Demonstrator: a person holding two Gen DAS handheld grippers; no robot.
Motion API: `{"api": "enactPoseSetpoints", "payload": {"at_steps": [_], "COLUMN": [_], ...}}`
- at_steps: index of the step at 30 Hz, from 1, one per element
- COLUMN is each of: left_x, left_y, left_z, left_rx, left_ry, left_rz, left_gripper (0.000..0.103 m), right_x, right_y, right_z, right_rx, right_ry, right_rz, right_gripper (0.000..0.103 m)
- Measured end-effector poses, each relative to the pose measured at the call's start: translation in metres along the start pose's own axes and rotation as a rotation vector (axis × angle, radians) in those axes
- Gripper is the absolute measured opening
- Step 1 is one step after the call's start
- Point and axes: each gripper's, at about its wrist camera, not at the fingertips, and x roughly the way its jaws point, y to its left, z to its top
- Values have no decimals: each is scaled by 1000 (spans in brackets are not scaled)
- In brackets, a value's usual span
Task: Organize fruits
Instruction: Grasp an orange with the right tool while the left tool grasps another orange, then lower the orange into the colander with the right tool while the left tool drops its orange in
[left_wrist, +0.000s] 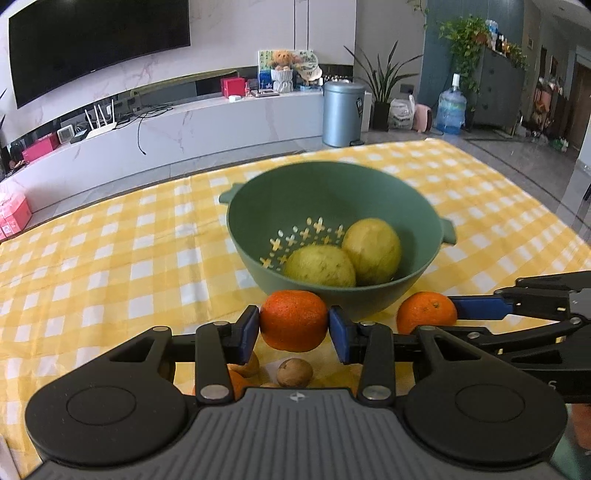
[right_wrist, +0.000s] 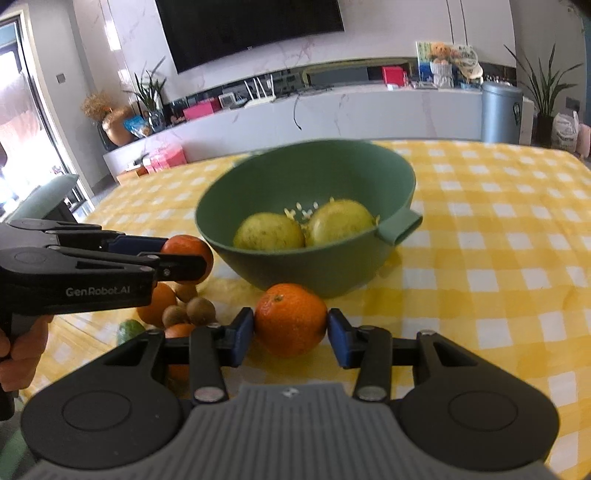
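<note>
A green colander bowl (left_wrist: 424, 218) stands on the yellow checked tablecloth (left_wrist: 110, 258) and holds two yellow-green round fruits (left_wrist: 371, 251). My left gripper (left_wrist: 293, 325) is shut on an orange (left_wrist: 293, 319), held just in front of the bowl. My right gripper (right_wrist: 290, 325) is shut on a second orange (right_wrist: 290, 319), close to the bowl's near side; this orange also shows in the left wrist view (left_wrist: 426, 312). The bowl shows in the right wrist view (right_wrist: 280, 170). My left gripper and its orange (right_wrist: 184, 247) show at the left of the right wrist view.
Loose fruit lies on the cloth below my left gripper: brown kiwis (right_wrist: 199, 310), more oranges (right_wrist: 157, 302) and a green fruit (right_wrist: 129, 328). A brown kiwi (left_wrist: 294, 372) shows under the left fingers. The table's far edge lies behind the bowl.
</note>
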Motion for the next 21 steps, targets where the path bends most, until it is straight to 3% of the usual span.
{"api": "enactPoseSetpoints", "payload": {"at_steps": [13,21], "left_x": [-28,-10], "left_y": [0,5], "left_z": [36,87], "left_rx": [-38,-55], "left_ry": [-76,-51], "left_rz": [-54,-61], "left_gripper": [46,46], "right_x": [-40,-23], "right_y": [13,12], "right_z": [27,81], "right_rx": [-26,-93], "right_ry": [-153,-97], "right_rz": [16,-81], "right_gripper": [41,41]}}
